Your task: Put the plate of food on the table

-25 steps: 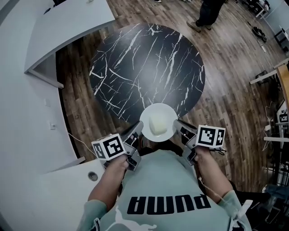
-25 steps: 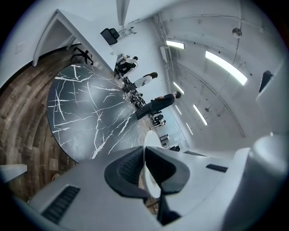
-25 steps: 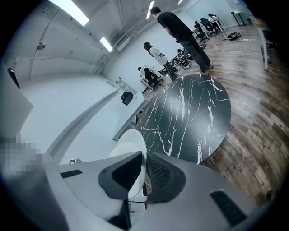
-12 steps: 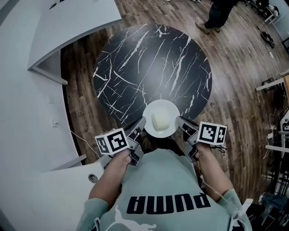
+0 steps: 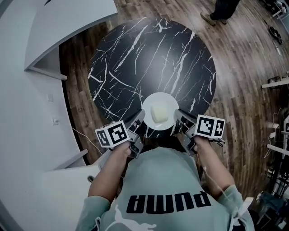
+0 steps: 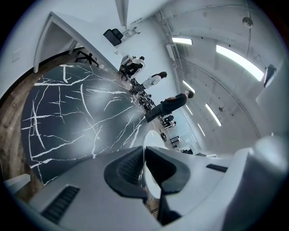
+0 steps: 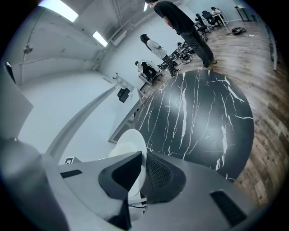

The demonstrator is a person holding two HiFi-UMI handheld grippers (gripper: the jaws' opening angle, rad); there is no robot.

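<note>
One white plate with a pale block of food at its centre hangs over the 6 o'clock edge of the round black marble table. No view settles whether its base touches the top yet, so treat it as airborne. You have it pinched from both sides. The left gripper bites the rim at about 8 o'clock, its two dark pads closed onto the thin white edge in the left gripper view. The right gripper does the same at about 4 o'clock, rim sandwiched between its pads in the right gripper view. The step in hand, by my reading, is the set-down. Carry the plate toward 12 o'clock until its whole base is over marble, since part of it looks to overhang the near edge now. Keep both grippers level with each other so the food does not slide. Lower slowly and release both sides only once the base is seated. Draw each gripper straight outward along the table, not upward, so a pad cannot tip the rim. Beyond the table lie wood floor, a white counter at 9 o'clock and a standing person at 1 o'clock, all well apart.
</note>
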